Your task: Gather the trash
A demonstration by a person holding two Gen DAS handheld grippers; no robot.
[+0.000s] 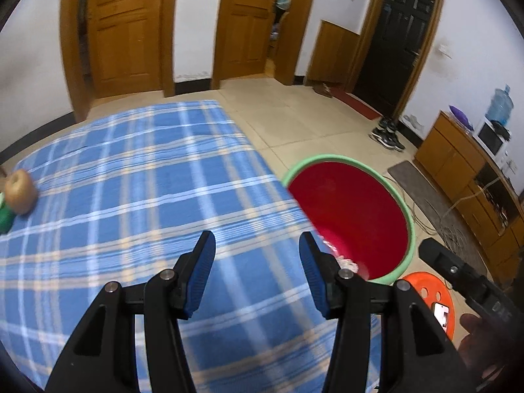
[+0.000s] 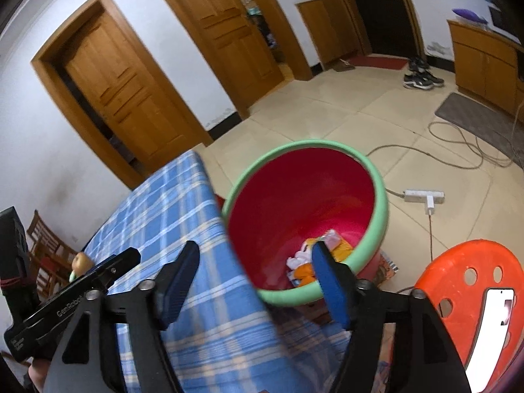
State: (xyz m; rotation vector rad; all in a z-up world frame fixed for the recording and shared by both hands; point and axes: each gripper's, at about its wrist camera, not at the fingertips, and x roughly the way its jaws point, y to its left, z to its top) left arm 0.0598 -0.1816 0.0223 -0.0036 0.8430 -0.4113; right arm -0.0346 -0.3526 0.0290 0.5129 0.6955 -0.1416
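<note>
A red bin with a green rim (image 1: 406,216) (image 2: 380,209) stands on the floor against the right edge of the table with the blue checked cloth (image 1: 147,180) (image 2: 170,203). Crumpled wrappers, white and orange (image 2: 314,255), lie at its bottom. My left gripper (image 1: 257,247) hovers open over the cloth near the table's right edge, nothing between its blue pads. My right gripper (image 2: 255,255) is open too, straddling the table edge and the bin's near rim, and holds nothing. The other gripper's black body shows at the side of each view.
A brown apple-like fruit (image 1: 20,191) (image 2: 81,262) and a green object (image 1: 5,217) sit at the table's far left. An orange stool (image 2: 471,294) with a phone (image 2: 491,327) stands right of the bin. A power strip (image 2: 424,196) and cables lie on the tiled floor.
</note>
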